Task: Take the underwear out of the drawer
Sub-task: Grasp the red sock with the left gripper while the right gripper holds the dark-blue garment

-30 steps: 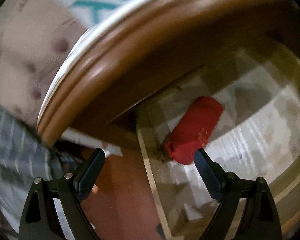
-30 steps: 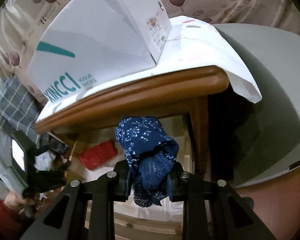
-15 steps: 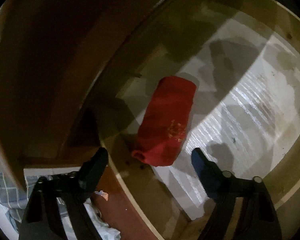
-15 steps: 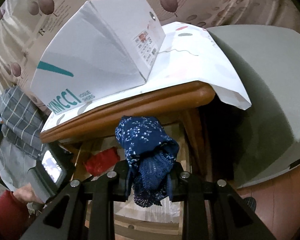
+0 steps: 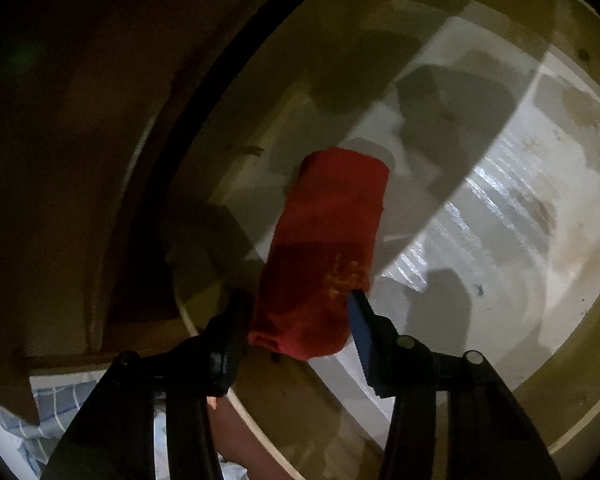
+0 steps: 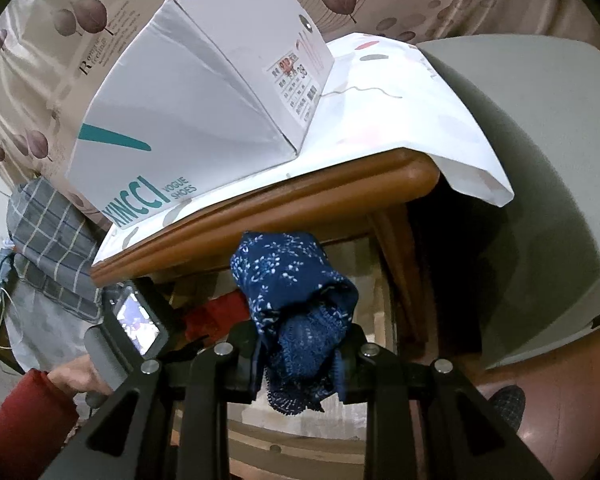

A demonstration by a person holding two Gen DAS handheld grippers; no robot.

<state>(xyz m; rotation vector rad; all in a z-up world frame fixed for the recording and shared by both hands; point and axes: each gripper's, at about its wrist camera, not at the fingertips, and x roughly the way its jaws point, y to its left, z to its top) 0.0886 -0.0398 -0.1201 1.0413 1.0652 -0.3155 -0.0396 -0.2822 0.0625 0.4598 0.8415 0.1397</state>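
Observation:
A rolled red underwear (image 5: 332,232) lies on the pale lined bottom of the open drawer (image 5: 500,240). My left gripper (image 5: 296,312) straddles its near end, and its jaws are closing, with both pads against the cloth. In the right wrist view, my right gripper (image 6: 300,344) is shut on a dark blue patterned underwear (image 6: 292,280), held up in front of the drawer. The red underwear (image 6: 216,312) shows beyond it, under the wooden tabletop (image 6: 300,196).
A white shoe box (image 6: 204,100) stands on a white cloth (image 6: 420,120) over the tabletop. A plaid fabric (image 6: 48,232) hangs at the left and a grey surface (image 6: 540,200) fills the right. A hand (image 6: 76,372) with a red sleeve (image 6: 24,420) holds the left tool.
My left gripper dropped under the tabletop into the drawer and its jaws narrowed around the red underwear. The right gripper stayed put with the blue underwear.

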